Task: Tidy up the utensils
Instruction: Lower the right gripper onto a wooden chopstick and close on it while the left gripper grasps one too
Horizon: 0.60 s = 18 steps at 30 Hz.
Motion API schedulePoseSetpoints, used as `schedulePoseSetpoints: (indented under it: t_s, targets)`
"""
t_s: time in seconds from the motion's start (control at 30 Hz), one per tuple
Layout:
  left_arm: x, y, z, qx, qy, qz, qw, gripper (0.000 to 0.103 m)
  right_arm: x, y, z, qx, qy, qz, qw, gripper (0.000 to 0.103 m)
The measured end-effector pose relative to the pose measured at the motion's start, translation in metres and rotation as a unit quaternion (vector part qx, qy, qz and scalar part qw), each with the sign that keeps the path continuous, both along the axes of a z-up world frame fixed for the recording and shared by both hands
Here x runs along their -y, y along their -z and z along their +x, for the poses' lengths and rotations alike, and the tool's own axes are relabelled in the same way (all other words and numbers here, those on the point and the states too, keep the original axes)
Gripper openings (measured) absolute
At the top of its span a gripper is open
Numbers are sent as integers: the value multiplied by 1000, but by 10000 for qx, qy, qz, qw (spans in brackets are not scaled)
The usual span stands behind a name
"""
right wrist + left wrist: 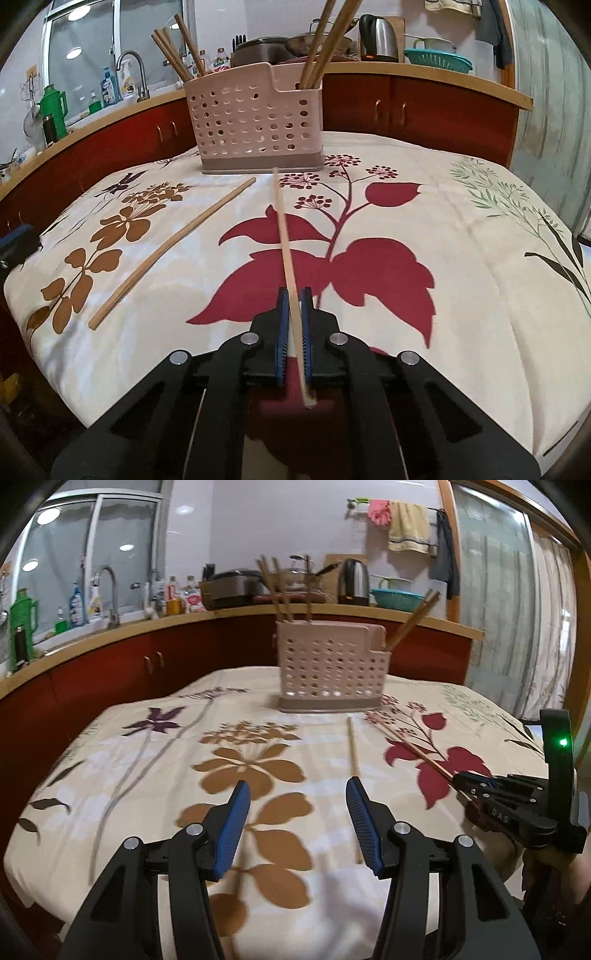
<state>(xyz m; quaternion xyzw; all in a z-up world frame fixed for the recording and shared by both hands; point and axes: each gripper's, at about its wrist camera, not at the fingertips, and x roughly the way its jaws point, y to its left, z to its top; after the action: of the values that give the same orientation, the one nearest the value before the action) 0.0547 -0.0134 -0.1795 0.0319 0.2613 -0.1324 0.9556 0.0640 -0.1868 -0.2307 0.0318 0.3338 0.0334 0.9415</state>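
The pink perforated utensil holder [255, 122] stands at the far side of the table [461, 266], which is covered with a flowered cloth; several chopsticks already stand upright in its left and right compartments. In front of the holder, the right gripper [294, 295] is pressed together on a wooden chopstick [282, 225], whose far tip points toward the holder's base. A second chopstick [173, 243] lies flat on the cloth, in front of the holder and to its left. The left gripper [298, 794] hovers nearer than the holder with its blue pads [236, 827] spread apart and nothing between them.
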Motion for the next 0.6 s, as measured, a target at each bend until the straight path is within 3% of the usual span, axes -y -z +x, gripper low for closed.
schedulePoseSetpoints:
  t_s: [0.23, 0.6]
  targets:
    - [21, 17, 2, -269, 270, 96, 9992, 54, 2, 1, -16, 112, -258, -174, 9995, 19]
    - [32, 36, 4, -617, 443, 177, 9969, 42, 7, 1, -22, 192, -311, -159, 9992, 10]
